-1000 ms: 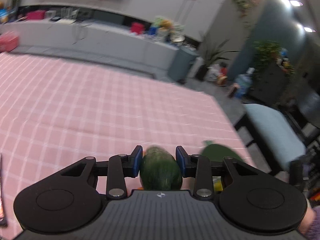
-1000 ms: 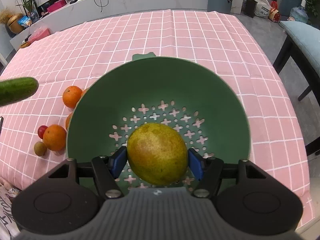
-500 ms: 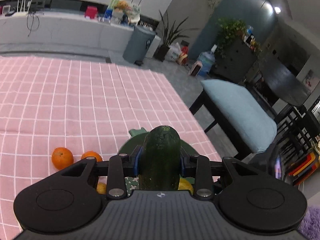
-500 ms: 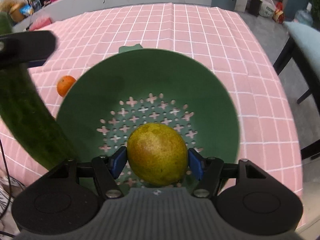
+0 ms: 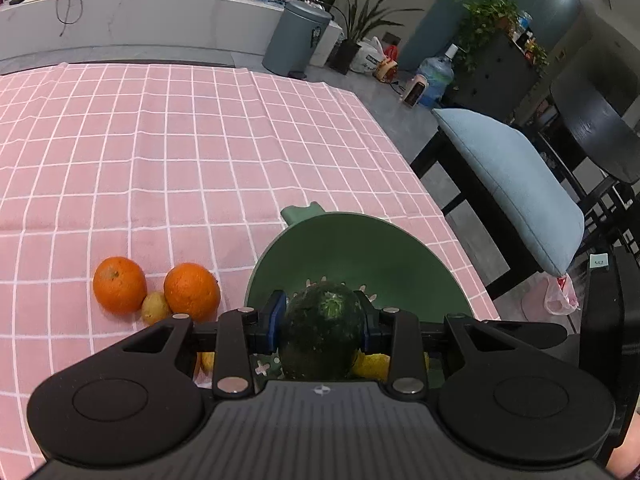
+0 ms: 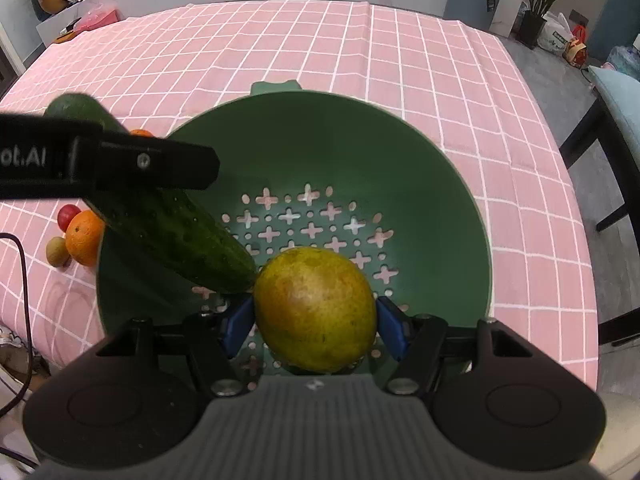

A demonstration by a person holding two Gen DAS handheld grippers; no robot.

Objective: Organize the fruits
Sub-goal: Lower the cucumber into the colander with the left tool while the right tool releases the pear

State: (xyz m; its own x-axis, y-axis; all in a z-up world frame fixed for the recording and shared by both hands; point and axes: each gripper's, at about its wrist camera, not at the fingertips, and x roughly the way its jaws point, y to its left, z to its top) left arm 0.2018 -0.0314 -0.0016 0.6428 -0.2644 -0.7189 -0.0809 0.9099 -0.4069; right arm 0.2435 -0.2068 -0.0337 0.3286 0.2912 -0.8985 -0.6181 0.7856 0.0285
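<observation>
My left gripper (image 5: 320, 322) is shut on a dark green cucumber (image 5: 322, 330), seen end-on over the green colander (image 5: 360, 248). In the right wrist view the cucumber (image 6: 172, 224) slants down into the colander (image 6: 400, 160), its lower end close beside the mango. My right gripper (image 6: 314, 320) is shut on that yellow-green mango (image 6: 316, 308), low inside the bowl near its front wall. Two oranges (image 5: 120, 284) (image 5: 192, 286) and a small brown fruit (image 5: 155, 307) lie on the pink checked cloth left of the colander.
A red fruit (image 6: 68, 216), an orange (image 6: 85, 238) and a brown fruit (image 6: 57, 251) sit left of the colander. The table's right edge drops to a blue-cushioned bench (image 5: 508, 176). A grey bin (image 5: 296, 36) stands beyond the far edge.
My left gripper swung in from the left and tipped downward, carrying the cucumber over the rim and into the colander. The right gripper kept the mango almost still.
</observation>
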